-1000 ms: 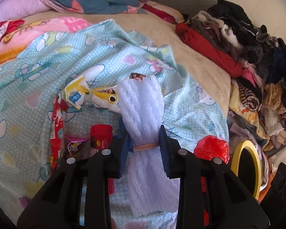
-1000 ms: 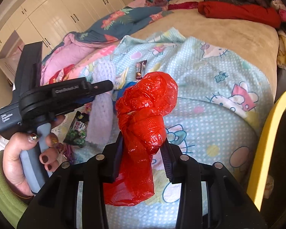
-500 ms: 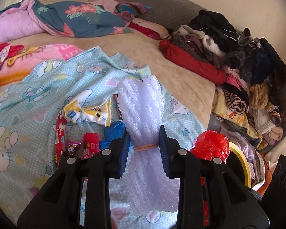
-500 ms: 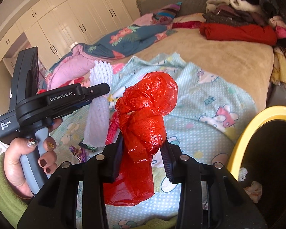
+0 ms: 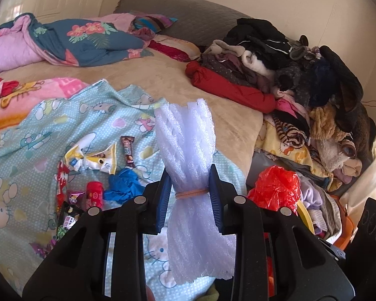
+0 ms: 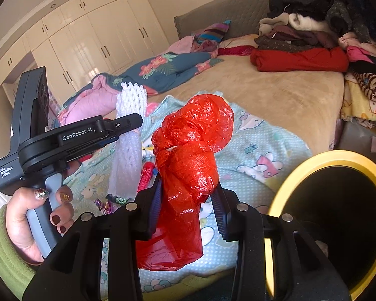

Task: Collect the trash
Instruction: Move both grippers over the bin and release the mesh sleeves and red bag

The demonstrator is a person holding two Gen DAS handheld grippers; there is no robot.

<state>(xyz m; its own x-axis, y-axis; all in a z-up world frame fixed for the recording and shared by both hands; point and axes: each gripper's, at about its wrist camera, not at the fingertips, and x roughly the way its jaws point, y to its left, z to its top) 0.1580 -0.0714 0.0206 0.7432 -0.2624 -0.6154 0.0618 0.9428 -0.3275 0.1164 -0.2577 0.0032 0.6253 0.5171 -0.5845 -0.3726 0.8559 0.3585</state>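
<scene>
Your left gripper (image 5: 190, 190) is clamped on the white foam net (image 5: 188, 155) at its rubber-banded waist, filling the centre of the left wrist frame. Your right gripper (image 6: 188, 195) grips the crumpled red plastic bag (image 6: 193, 150), centre of the right wrist frame. The yellow-rimmed bin (image 6: 333, 155) sits at lower right there. More wrappers (image 5: 92, 160) and a blue glove (image 5: 122, 185) lie on the light blue sheet (image 5: 37, 130), left of centre in the left view.

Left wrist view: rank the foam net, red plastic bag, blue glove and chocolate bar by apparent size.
1. foam net, though nearness inflates it
2. red plastic bag
3. blue glove
4. chocolate bar
</scene>
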